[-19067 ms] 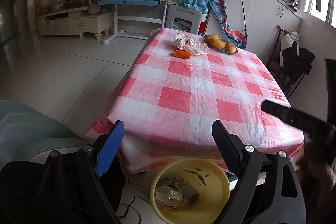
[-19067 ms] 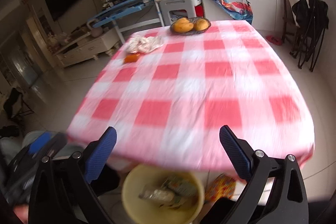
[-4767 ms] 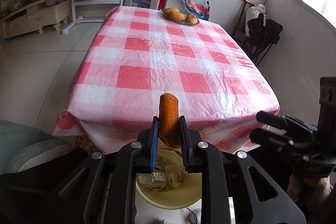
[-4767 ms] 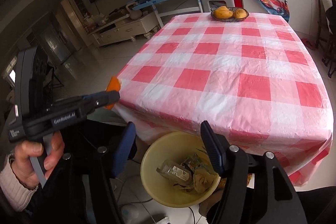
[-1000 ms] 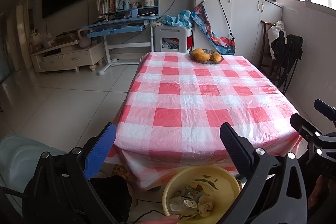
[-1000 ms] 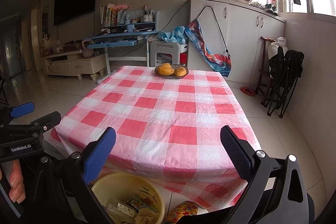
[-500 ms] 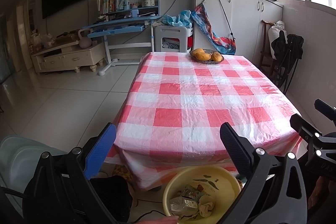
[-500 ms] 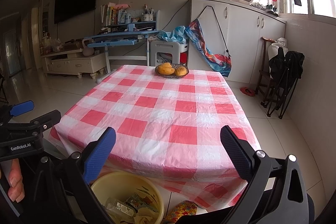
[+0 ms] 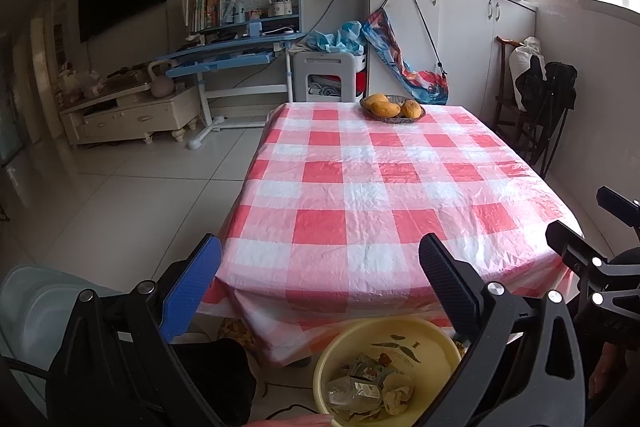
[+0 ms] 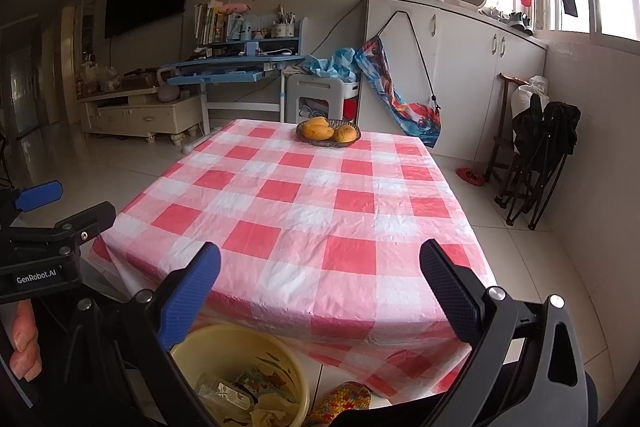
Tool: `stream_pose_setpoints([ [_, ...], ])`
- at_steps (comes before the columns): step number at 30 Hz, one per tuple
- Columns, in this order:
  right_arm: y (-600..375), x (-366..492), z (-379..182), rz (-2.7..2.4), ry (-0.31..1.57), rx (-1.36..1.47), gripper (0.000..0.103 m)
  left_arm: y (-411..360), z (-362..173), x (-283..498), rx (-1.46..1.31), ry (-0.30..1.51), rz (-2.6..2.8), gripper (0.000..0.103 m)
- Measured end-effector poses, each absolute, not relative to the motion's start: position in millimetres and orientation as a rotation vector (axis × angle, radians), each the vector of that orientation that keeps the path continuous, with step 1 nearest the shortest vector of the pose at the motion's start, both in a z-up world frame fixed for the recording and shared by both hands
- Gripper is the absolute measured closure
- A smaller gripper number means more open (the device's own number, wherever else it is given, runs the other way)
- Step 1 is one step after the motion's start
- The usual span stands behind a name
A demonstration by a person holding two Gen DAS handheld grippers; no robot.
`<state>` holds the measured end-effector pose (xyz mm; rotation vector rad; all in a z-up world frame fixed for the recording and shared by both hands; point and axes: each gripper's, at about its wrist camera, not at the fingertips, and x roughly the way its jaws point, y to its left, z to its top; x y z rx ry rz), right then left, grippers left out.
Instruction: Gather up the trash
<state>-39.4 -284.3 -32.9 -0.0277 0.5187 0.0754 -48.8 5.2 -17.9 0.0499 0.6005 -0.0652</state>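
Yellow plastic basin on the floor, against the table's near edge, is holding the collected trash: crumpled wrappers, clear plastic and paper scraps, likely light, soft and easily crushed, best pinched at a bunched fold. Both the left gripper and the right gripper are hovering above it, jaws spread wide and gripping nothing. Beyond, the red-and-white checked tablecloth is carrying only a dark fruit bowl with mangoes.

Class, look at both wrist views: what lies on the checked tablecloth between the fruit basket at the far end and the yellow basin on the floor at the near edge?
Nothing: between the fruit basket and the yellow basin, the tablecloth is bare in both wrist views.
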Motion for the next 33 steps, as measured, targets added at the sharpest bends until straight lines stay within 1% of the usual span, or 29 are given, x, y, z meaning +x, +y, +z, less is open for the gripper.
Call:
stream_pose_setpoints([
  [20,-286,-37,-35,0.077,0.523,-0.030,0.008,-8,-18,-52,0.092,0.583,-0.075,0.007],
  [26,-285,-37,-35,0.078,0.524,-0.031,0.008,-4,-19,-53,0.021,0.586,-0.150,0.007],
  [29,-284,-35,-36,0.081,0.527,-0.031,0.008,-1,-17,-58,-0.010,0.548,-0.181,0.007],
  [33,-284,-36,-37,0.081,0.527,-0.030,0.008,-2,-17,-53,-0.005,0.578,-0.196,0.007],
])
